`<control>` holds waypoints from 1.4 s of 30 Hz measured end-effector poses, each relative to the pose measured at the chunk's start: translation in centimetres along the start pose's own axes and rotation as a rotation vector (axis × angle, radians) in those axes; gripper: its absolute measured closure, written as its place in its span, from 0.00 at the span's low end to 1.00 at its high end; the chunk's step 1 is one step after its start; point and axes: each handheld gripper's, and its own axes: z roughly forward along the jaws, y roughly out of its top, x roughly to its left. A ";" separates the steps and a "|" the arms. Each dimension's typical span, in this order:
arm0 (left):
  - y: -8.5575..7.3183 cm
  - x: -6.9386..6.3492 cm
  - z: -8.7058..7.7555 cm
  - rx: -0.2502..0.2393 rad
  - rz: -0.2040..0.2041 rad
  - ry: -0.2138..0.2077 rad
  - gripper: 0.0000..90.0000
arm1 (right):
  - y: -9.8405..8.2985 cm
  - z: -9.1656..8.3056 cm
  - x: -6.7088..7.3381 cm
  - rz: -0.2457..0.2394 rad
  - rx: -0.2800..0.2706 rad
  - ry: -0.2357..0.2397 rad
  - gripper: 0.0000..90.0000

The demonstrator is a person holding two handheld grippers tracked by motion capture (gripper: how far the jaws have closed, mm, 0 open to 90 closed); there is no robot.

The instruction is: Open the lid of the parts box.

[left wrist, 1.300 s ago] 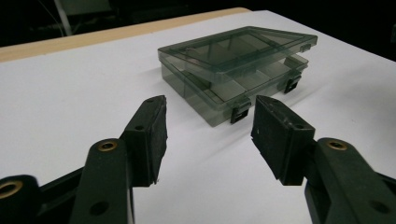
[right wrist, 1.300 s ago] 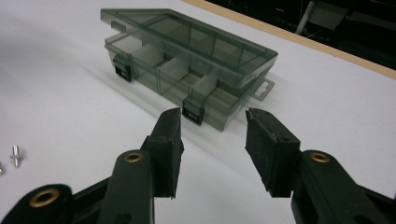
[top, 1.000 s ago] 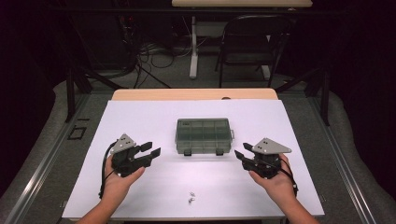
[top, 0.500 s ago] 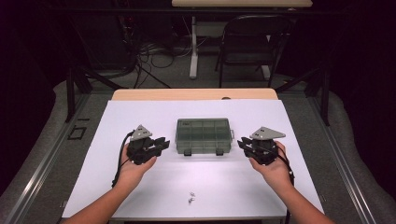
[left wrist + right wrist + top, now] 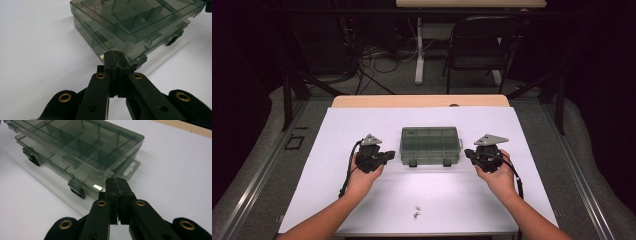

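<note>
Box (image 5: 430, 145), label unreadable, sits on the bench (image 5: 337, 130) as left gripper (image 5: 387, 156) and right gripper (image 5: 468, 153) have moved inward, jaws just closed empty.

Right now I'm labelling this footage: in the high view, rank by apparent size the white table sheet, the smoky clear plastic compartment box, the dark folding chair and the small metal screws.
1. White table sheet
2. Dark folding chair
3. Smoky clear plastic compartment box; the chair stands farther off, so their order is unsure
4. Small metal screws
</note>
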 end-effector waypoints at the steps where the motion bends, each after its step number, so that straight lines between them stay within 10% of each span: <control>1: 0.0 0.0 0.0 0.000 0.000 0.000 1.00 | -0.1 0.1 0.0 0.004 0.001 0.006 1.00; 42: 1.9 -1.4 0.4 0.021 0.022 0.011 1.00 | 1.3 1.4 0.9 0.031 0.016 0.038 1.00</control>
